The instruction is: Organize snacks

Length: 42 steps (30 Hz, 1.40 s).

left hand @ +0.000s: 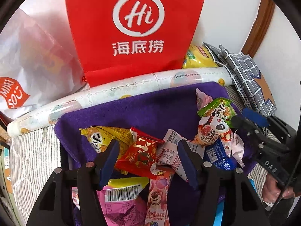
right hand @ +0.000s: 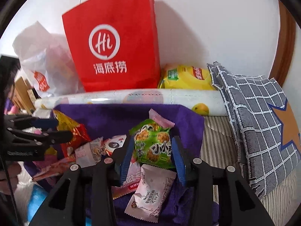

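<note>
On the purple towel point(right hand: 116, 116), spread over a striped mattress point(right hand: 216, 137), lies a loose heap of small snack packets. Right gripper point(right hand: 152, 156): blue pads sit against both sides of a green crinkled snack packet point(right hand: 153, 143), gripping it at centre frame; a white sachet point(right hand: 150, 192) lies below at 6 o'clock. Left gripper point(left hand: 148, 163): fingers stand moderately apart over a red foil packet point(left hand: 140, 154), not pressing it; a pink bear-print stick pack point(left hand: 157, 197) lies at 6 o'clock. At 12 o'clock a red paper bag point(right hand: 111, 43) stands against the wall.
</note>
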Each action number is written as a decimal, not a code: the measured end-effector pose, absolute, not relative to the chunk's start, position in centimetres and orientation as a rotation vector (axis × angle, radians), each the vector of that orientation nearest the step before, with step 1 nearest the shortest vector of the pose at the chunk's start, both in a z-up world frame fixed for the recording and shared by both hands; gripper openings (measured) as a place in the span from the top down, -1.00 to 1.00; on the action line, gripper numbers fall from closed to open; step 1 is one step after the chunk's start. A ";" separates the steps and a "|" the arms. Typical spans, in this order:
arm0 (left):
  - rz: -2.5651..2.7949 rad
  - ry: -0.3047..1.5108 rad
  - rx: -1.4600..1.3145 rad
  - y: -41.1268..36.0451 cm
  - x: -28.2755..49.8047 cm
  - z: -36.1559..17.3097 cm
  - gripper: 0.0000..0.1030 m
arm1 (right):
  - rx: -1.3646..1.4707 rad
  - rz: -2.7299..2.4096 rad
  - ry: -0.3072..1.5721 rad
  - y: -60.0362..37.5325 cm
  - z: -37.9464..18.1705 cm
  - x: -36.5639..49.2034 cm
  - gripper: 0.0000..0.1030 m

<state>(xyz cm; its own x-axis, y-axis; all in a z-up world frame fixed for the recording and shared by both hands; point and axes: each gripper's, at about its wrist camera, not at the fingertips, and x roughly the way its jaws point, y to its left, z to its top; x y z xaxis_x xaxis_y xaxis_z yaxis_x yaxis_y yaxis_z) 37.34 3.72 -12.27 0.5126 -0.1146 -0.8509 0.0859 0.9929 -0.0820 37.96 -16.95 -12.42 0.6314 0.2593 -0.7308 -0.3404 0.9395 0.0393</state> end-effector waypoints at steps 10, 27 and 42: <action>-0.072 0.963 -0.048 3.6 35.4 -10.5 -0.20 | -0.071 0.365 0.839 -17.6 -11.7 37.7 0.18; -0.065 0.820 -0.077 3.3 24.7 -3.2 -0.55 | -0.079 0.243 0.705 -18.5 -2.7 26.4 -0.21; -0.027 0.651 -0.069 1.0 12.3 0.9 -0.80 | -0.003 0.164 0.674 -21.4 0.9 13.3 -0.78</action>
